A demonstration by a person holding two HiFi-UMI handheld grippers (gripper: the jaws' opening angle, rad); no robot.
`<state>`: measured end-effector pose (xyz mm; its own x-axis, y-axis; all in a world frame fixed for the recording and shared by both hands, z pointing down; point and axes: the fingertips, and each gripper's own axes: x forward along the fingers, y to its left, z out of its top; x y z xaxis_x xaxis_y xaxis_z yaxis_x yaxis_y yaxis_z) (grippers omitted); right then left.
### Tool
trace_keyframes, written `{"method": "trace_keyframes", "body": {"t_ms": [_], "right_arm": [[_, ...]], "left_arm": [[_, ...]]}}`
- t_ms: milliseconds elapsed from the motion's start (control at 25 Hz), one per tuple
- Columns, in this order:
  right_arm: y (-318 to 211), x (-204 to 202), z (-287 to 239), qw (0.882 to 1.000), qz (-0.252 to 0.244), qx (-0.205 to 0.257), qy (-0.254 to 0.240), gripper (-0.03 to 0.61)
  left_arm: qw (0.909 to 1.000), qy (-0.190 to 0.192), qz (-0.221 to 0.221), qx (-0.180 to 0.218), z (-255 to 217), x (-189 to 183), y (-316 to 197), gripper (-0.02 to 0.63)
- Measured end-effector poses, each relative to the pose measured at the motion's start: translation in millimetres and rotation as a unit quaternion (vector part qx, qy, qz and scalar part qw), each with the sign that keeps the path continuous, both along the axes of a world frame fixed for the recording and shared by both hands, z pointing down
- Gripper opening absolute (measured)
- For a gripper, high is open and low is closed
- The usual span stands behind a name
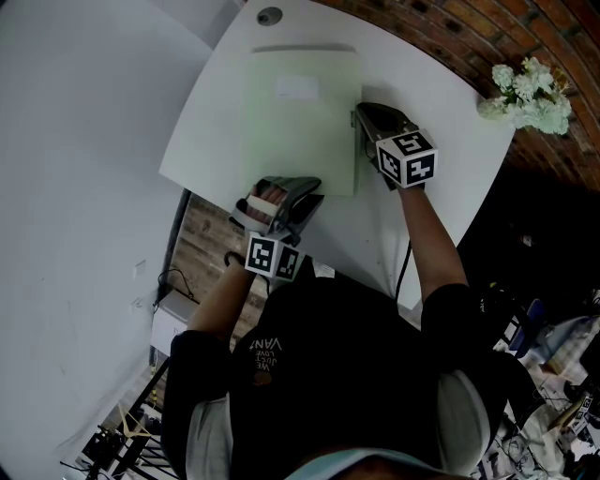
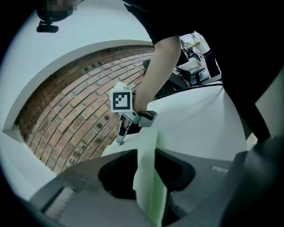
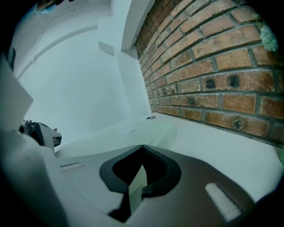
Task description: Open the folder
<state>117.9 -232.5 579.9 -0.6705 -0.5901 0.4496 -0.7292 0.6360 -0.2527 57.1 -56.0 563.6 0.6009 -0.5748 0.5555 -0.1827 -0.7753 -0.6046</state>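
White table (image 1: 441,159) bears green folder (image 1: 300,122) beside brick wall (image 1: 450,28).

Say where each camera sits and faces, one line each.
Head view: on the head, steeply down at folder and table; both forearms, left gripper, right gripper.
Left gripper view: on the left gripper, along its jaws, toward right gripper and brick wall.
Right gripper view: on the right gripper, along the folder; own jaws.
Shared: the folder.
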Motion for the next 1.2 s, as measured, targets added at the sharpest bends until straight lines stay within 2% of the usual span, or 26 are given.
{"method": "trace_keyframes", "body": {"t_ms": [120, 400, 1080, 1200], "right_arm": [[0, 0, 0, 1.0, -0.001, 0.0, 0.0, -0.002], [0, -1, 0, 1.0, -0.002, 0.002, 0.003, 0.0], [1, -1, 0, 1.0, -0.004, 0.0, 0.014, 0.0], [1, 0, 2, 1.0, -0.006, 0.0, 0.017, 0.0]], "left_arm": [[0.9999, -0.004, 0.005, -0.009, 3, 1, 3, 0.09], [0.9995, 0.013, -0.008, -0.029, 0, 0, 3, 0.059], [0.9947, 0.067, -0.047, -0.062, -20, -3, -2, 0.018], [0.9922, 0.092, -0.06, -0.059, -31, -4, -6, 0.018]]}}
